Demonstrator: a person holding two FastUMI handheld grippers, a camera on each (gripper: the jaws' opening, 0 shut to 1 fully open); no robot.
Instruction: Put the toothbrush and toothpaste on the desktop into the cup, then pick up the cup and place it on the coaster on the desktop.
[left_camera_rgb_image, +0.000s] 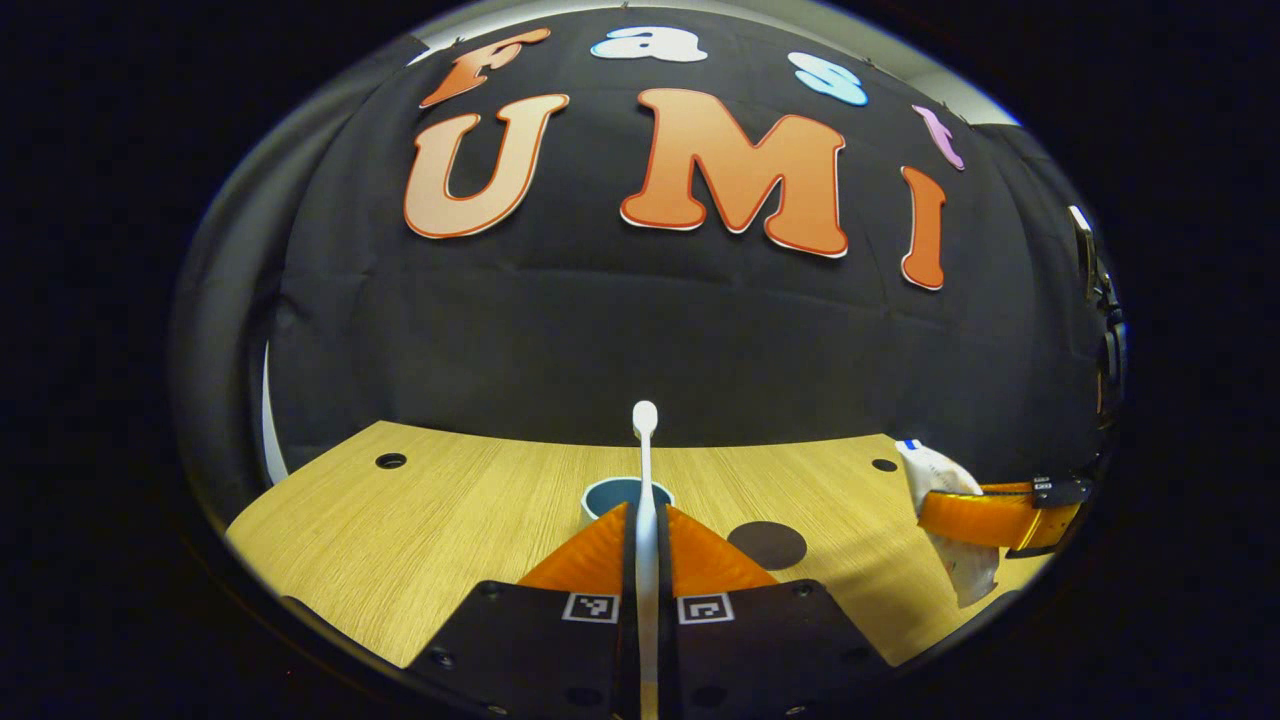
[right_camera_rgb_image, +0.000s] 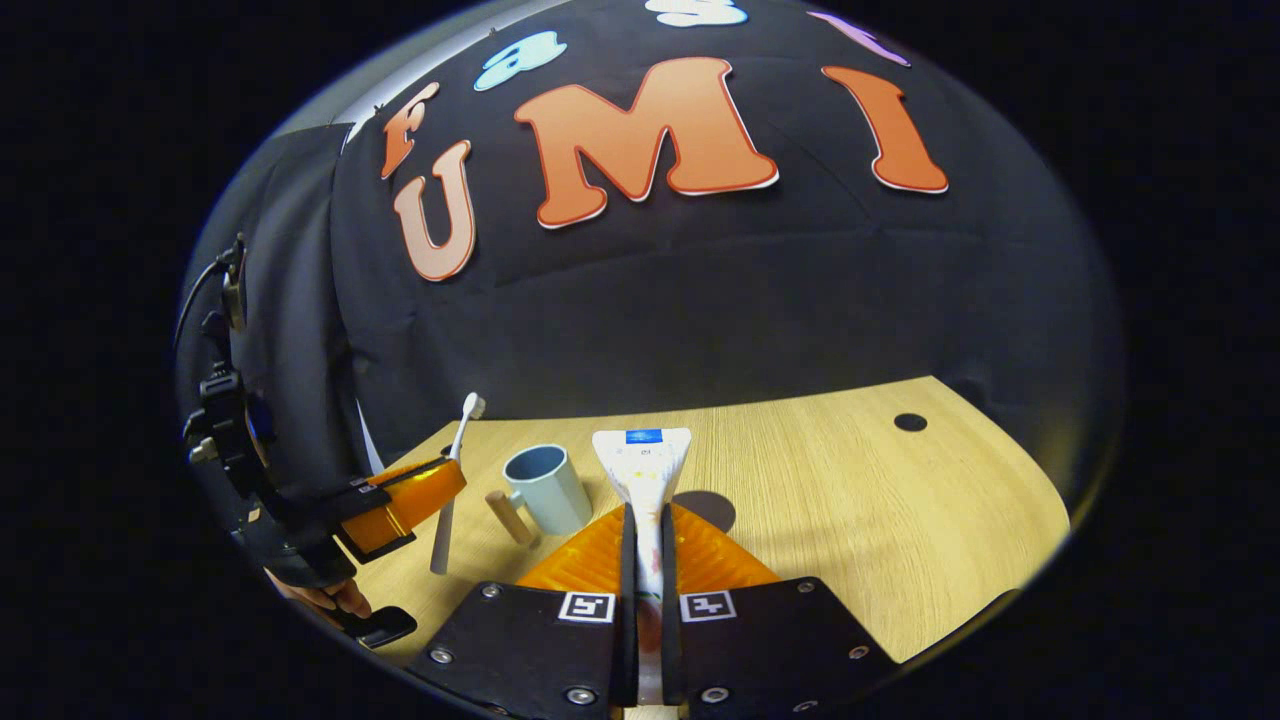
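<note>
Toothbrush (left_camera_rgb_image: 646, 470) upright, pinched in the left gripper (left_camera_rgb_image: 646, 560) just above the cup (right_camera_rgb_image: 546, 487), toothpaste (right_camera_rgb_image: 643, 470) clamped in the right gripper (right_camera_rgb_image: 645, 560) beside the cup (handle wooden), dark coaster (left_camera_rgb_image: 767, 544) just right of the cup, all on the desktop (right_camera_rgb_image: 850, 520).

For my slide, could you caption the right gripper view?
Right gripper holds toothpaste upright beside cup.

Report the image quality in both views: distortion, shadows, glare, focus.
Left gripper view: strong fisheye bend, the desk edge curves; the toothbrush is sharp, with no harsh glare on the wood. Right gripper view: same bowing; the toothpaste and cup are crisp, soft shadows fall on the desk, and the left gripper stretches near the rim.
</note>
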